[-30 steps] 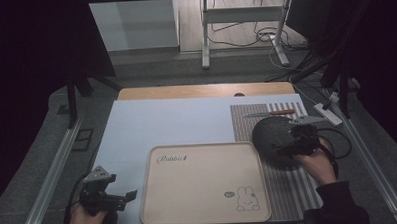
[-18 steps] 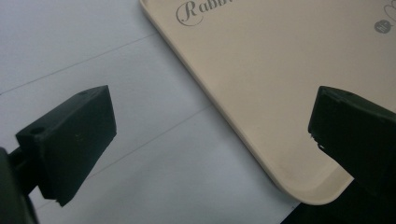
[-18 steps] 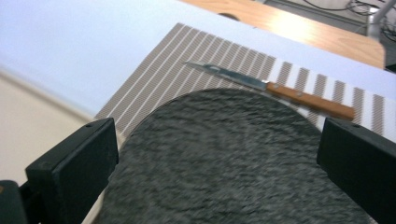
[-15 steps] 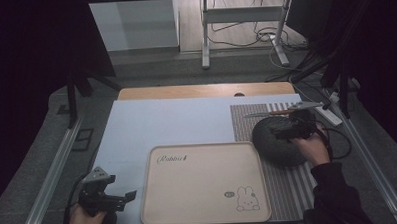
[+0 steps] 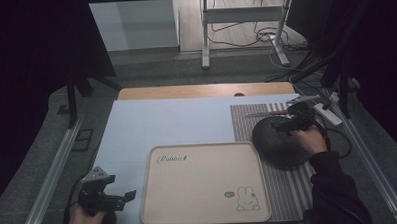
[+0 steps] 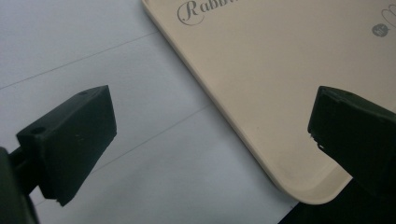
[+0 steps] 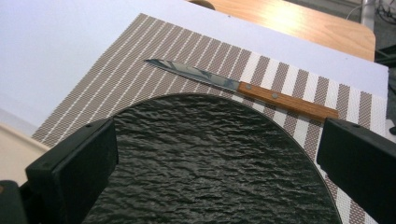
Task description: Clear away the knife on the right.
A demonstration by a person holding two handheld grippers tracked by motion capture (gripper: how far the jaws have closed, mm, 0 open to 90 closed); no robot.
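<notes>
Two tools on the bench, high view first: left tool [image 5: 120, 197] sits at the near left corner, held in a hand [image 5: 84, 222], jaws spread, gripping nothing, just left of the beige tray [image 5: 204, 184]. Tray lies flat near the front edge, "Rabbit" lettering and a rabbit drawing on it. Right tool [image 5: 292, 119] is over the far part of the round black plate [image 5: 280, 144], which rests on the striped placemat [image 5: 289, 189] right of the tray. Knife [image 5: 264, 112] lies on the mat just beyond the plate.

Left gripper view: jaws wide apart, nothing between them; the tray corner [image 6: 299, 182] sits between them, white bench surface [image 6: 93, 51] to its left.

Right gripper view: jaws released, wide apart, over the black plate [image 7: 205, 163], textured surface. Knife [image 7: 243, 87] with wooden handle and steel blade lies on the striped placemat [image 7: 187, 51] just past the plate rim; touching or not, cannot tell. Tray edge [image 7: 14, 144] at the lower left.
</notes>
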